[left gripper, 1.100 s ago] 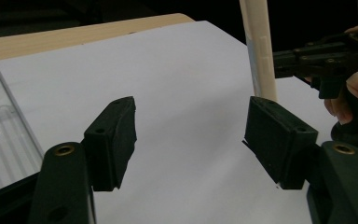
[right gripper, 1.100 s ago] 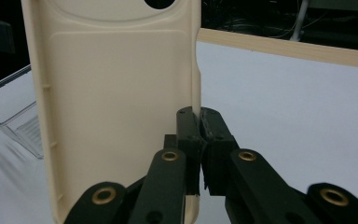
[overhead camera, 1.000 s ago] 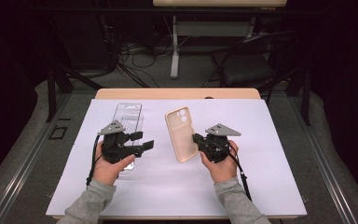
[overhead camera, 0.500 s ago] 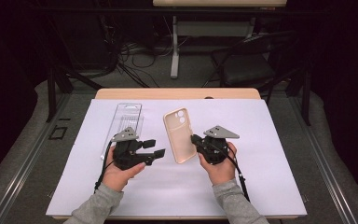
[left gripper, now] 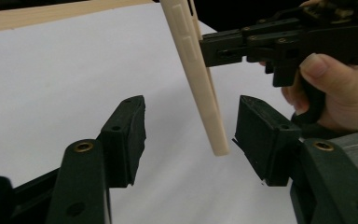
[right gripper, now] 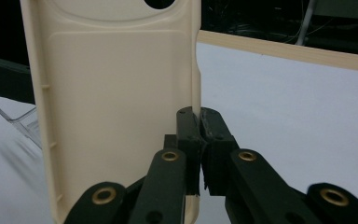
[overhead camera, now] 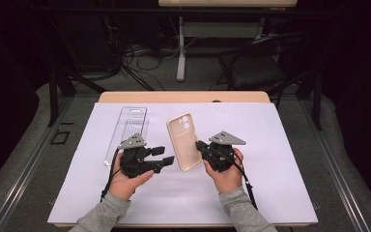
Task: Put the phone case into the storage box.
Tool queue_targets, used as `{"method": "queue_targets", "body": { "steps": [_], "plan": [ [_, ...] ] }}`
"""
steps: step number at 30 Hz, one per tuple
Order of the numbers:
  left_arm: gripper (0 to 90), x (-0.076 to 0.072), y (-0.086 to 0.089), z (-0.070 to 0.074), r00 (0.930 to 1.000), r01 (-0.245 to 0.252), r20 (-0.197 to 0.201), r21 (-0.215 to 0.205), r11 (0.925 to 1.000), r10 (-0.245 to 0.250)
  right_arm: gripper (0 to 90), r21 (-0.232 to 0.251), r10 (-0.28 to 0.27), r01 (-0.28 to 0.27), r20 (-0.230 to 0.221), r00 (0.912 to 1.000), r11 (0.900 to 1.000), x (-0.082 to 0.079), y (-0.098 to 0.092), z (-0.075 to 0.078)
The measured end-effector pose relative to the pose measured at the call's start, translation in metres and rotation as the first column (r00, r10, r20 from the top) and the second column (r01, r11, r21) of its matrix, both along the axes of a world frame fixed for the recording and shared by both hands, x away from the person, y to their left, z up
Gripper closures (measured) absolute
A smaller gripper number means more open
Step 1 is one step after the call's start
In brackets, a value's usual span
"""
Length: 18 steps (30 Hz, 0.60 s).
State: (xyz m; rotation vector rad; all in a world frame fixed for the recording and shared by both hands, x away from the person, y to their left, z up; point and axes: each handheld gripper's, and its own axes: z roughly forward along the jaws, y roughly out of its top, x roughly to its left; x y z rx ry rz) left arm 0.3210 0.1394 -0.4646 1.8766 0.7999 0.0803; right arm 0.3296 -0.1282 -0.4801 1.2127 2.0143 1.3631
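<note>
The cream phone case [overhead camera: 185,142] bears no readable writing.

Clear plastic package [overhead camera: 128,130] lying flat on white table cover [overhead camera: 280,145], toward its far left. Wooden table edge [overhead camera: 183,96] along the far side. Beyond: tangled cables [overhead camera: 135,63], chair [overhead camera: 261,67], white table leg [overhead camera: 180,53].

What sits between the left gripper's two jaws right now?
In the left gripper view, the lower end of the cream phone case hangs between the left gripper jaws, touching neither. The right gripper holds its edge.
</note>
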Motion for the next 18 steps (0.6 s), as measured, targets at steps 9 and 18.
{"method": "queue_targets", "body": {
  "steps": [9, 18],
  "plan": [
    [43.7, 0.0001, -0.0031, -0.0022, 0.9999, 0.009, -0.006, 0.0, 1.0, -0.009, 87.7, -0.01, 0.01, -0.01, -0.001, 0.9999, 1.0, -0.0017, 0.0043, -0.0011],
    [49.4, 0.0014, -0.0067, -0.0086, 0.9999, 0.005, -0.015, 0.004, 1.0, -0.005, 87.7, -0.016, 0.024, -0.024, 0.013, 0.9996, 1.0, -0.0051, 0.0097, -0.0011]
  ]
}}
